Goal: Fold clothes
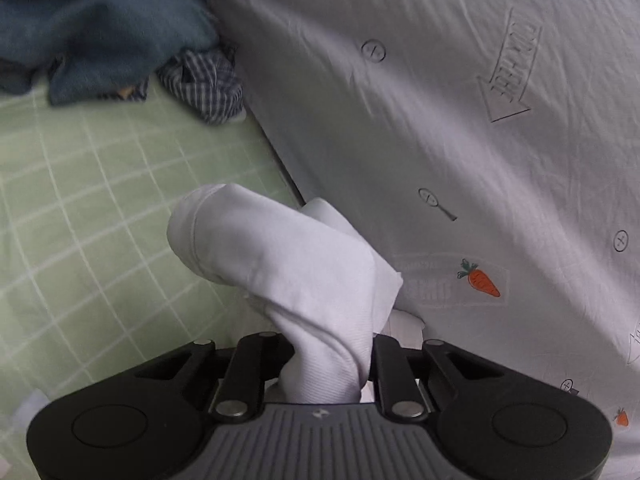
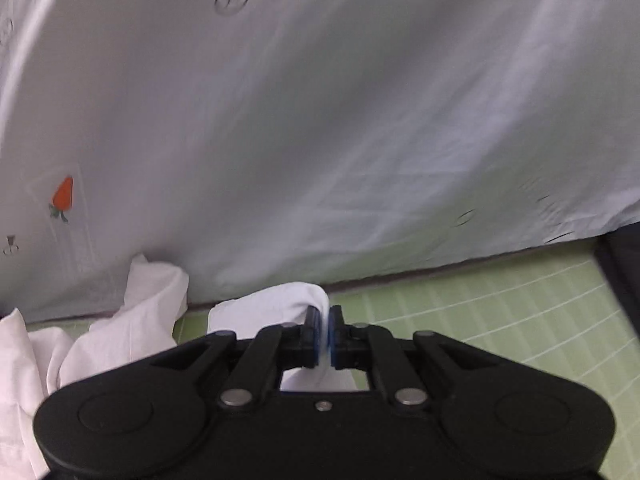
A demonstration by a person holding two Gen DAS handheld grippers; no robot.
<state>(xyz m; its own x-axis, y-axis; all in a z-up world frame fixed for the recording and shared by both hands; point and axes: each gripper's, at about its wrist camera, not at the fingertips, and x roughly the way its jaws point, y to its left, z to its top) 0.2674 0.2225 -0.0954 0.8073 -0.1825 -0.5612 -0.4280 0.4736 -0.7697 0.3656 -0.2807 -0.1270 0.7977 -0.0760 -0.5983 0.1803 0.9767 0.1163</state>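
White garment (image 1: 288, 264) is held by both grippers, lifted off the green sheet (image 1: 80, 208). Left gripper (image 1: 328, 364): jaws clamped on a thick bunch of the cloth, which rises out of them and flops forward in a loose roll. Right gripper (image 2: 325, 340): blue pads (image 2: 317, 340) pinched nearly together on a thin edge of white cloth (image 2: 276, 300); more of it is seen draped in a crumpled heap (image 2: 120, 320) at the left of the right wrist view, resting on the sheet beside the printed cover (image 2: 320, 120).

Progress, as judged: no flat, squared fold is visible on this garment; it is bunched, not laid out. The pose fits either a spread-out before folding or a fold being carried across mid-way; which one cannot be settled from these views. Garment type cannot be told.

Left over: a blue garment (image 1: 100, 32) and a checked one (image 1: 204, 80) are seen piled unfolded at the far end of the sheet, against the cover. No folded stack is in view, so the bulk of the job is judged outstanding.
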